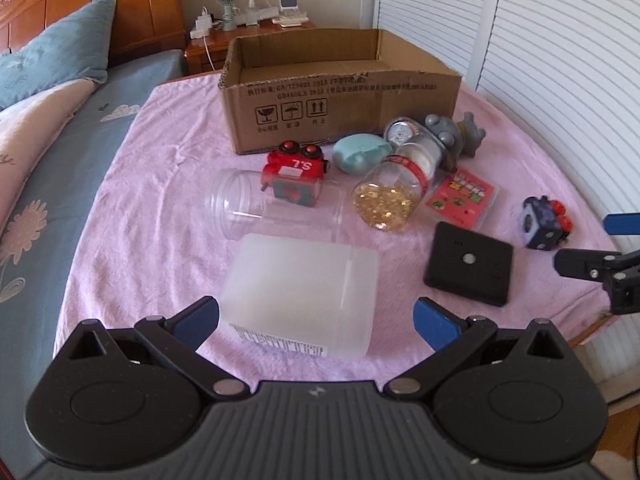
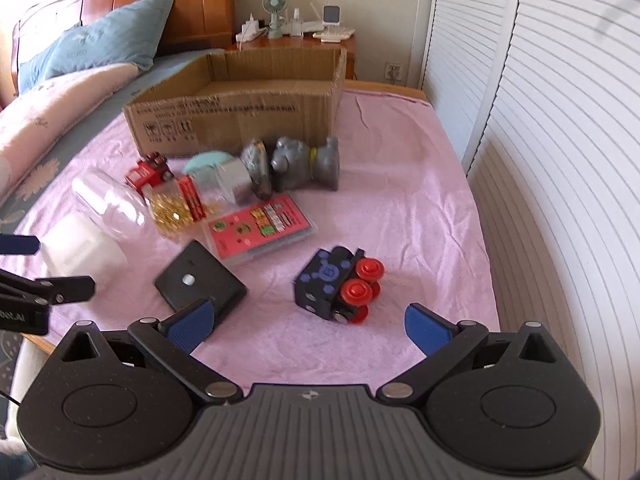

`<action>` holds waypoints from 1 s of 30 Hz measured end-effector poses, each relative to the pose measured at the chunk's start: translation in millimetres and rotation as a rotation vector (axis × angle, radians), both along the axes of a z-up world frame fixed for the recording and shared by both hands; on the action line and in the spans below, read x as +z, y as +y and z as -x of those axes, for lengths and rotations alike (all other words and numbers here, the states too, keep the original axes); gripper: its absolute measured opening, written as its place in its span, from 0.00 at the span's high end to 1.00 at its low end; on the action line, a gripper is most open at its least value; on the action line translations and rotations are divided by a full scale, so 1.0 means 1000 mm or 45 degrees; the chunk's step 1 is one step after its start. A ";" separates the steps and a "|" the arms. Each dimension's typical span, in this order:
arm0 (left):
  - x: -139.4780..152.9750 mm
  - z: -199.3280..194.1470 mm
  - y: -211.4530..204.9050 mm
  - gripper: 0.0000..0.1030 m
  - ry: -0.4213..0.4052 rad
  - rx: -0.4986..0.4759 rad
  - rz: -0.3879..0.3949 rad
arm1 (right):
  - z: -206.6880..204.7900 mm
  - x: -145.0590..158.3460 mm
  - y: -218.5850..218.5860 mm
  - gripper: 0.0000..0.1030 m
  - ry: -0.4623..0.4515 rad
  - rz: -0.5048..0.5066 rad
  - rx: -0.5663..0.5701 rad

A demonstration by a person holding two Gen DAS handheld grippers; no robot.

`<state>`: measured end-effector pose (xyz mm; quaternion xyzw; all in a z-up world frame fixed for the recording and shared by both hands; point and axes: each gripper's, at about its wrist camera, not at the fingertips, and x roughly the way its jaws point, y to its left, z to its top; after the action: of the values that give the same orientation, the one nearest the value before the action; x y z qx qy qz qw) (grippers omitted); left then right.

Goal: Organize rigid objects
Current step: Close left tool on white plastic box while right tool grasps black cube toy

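We see our left gripper (image 1: 316, 320) spread around the frosted box (image 1: 304, 296), apparently not touching it, and our right gripper (image 2: 308, 326) spread before the dark blue toy train (image 2: 340, 286), beyond which stands the cardboard box (image 1: 340, 92).

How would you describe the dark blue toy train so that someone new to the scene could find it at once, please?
Start at the cardboard box on the pink cloth, then come toward the right gripper. The dark blue toy train sits alone there, right of the flat black square block; unlike the red train, it has a blue body and red wheels.
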<state>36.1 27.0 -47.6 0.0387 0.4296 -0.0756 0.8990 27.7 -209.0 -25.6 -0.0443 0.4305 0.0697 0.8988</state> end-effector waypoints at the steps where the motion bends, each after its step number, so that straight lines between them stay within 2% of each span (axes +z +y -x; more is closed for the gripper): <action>1: -0.001 -0.001 0.000 0.01 -0.006 0.000 -0.014 | -0.001 -0.003 -0.002 0.00 0.007 0.005 -0.004; 8: -0.007 -0.007 -0.001 0.01 -0.052 0.003 -0.072 | -0.012 -0.017 -0.018 0.00 0.033 -0.001 -0.034; 14: -0.006 0.000 0.012 0.01 -0.040 -0.012 -0.018 | -0.019 -0.028 -0.021 0.00 0.049 0.048 -0.002; 22: -0.009 0.005 0.017 0.00 -0.039 -0.113 -0.134 | -0.026 -0.038 -0.019 0.00 0.070 0.056 0.038; 30: -0.014 -0.017 0.014 0.01 -0.058 -0.127 -0.162 | -0.031 -0.038 -0.021 0.00 0.068 0.058 0.031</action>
<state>52.8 40.8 -61.5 0.1188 0.4104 -0.0922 0.8994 58.6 -229.5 -64.0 -0.0681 0.4551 0.0718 0.8849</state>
